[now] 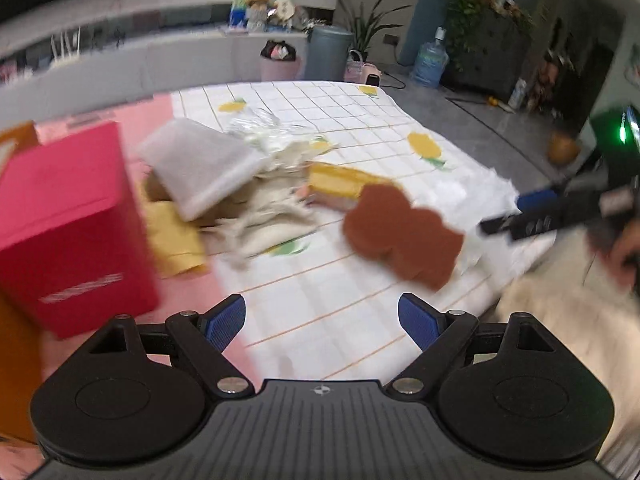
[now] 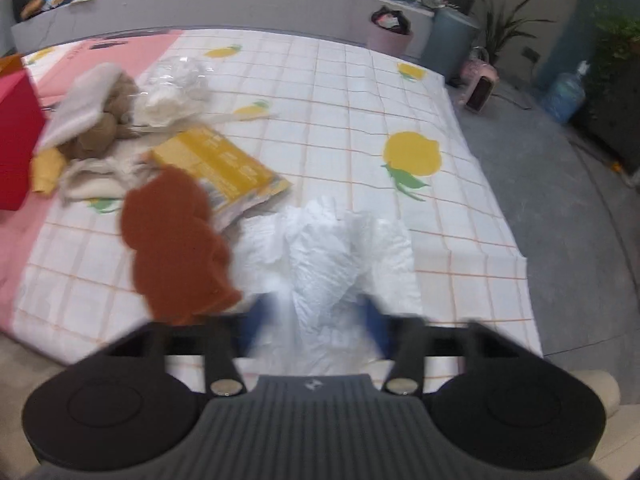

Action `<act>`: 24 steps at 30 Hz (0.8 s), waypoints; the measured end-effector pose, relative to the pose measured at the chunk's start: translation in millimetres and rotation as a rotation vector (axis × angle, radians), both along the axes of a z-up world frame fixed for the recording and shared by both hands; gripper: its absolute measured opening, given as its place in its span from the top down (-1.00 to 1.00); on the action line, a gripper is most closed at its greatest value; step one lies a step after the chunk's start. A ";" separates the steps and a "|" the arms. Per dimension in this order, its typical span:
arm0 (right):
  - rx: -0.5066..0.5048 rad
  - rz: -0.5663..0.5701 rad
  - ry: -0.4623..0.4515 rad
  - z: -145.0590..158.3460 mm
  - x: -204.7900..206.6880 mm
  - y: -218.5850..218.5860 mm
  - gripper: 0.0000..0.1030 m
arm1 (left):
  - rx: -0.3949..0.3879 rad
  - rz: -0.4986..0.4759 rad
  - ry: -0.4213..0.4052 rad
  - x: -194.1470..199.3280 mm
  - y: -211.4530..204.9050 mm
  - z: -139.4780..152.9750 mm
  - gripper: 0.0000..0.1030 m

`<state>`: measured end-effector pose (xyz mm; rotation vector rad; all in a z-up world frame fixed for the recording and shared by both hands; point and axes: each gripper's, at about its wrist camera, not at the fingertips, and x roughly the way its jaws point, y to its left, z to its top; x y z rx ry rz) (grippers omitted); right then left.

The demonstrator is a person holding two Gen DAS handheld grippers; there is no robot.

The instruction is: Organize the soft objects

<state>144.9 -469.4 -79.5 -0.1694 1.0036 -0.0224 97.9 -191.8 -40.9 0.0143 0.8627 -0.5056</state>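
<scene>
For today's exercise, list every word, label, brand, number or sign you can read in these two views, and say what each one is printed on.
None can be read.
Red box: a white line of print low on its side, too blurred to read.
Yellow packet: rows of pale print across its face, too blurred to read.
Left gripper body: a small round emblem, no letters.
Right gripper body: a small emblem, blurred.

On the counter [image 2: 460, 240], the box [image 2: 16, 140] stands far left. The cloth pile [image 2: 100, 176] lies beside it, the flat packet [image 2: 224, 168] right of that, crumpled plastic [image 2: 340, 248] nearest.
</scene>
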 end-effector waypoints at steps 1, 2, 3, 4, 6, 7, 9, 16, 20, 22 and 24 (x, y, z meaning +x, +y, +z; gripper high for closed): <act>0.005 -0.026 -0.006 -2.3 3.3 -1.7 -0.95 | -0.016 0.017 0.017 6.6 -8.8 -0.2 -0.96; 0.016 -0.047 -0.009 -5.3 7.7 -3.5 -0.94 | -0.029 0.026 0.030 12.6 -17.4 -0.2 -0.96; 0.026 -0.062 -0.011 -8.1 10.1 -4.7 -0.94 | -0.038 0.030 0.044 18.9 -27.1 0.1 -0.96; 0.033 -0.070 -0.008 -10.8 12.4 -5.9 -0.95 | -0.044 0.031 0.058 26.3 -38.4 0.1 -0.96; 0.027 -0.073 0.024 -22.1 17.1 -5.7 -0.95 | -0.030 0.043 0.074 38.8 -59.0 -1.7 -0.96; 0.001 -0.081 0.045 -29.4 19.8 -5.0 -0.95 | -0.002 0.049 0.073 45.3 -71.8 -3.0 -0.96; -0.054 -0.099 0.073 -39.9 18.5 -5.4 -0.95 | 0.075 0.078 0.050 55.0 -94.8 -5.2 -0.96; 0.026 -0.184 0.106 -47.9 15.8 -30.8 -0.95 | 0.129 0.251 0.193 79.9 -125.6 -21.7 -0.96; 0.030 -0.178 0.132 -55.1 16.9 -25.5 -0.95 | 0.031 0.371 0.344 83.9 -126.3 -36.0 -0.96; 0.021 -0.176 0.142 -57.0 16.8 -22.5 -0.95 | -0.014 0.415 0.376 86.5 -129.8 -39.8 -0.96; 0.057 -0.208 0.167 -56.9 17.8 -26.0 -0.95 | -0.059 0.474 0.424 92.5 -129.7 -46.4 -0.97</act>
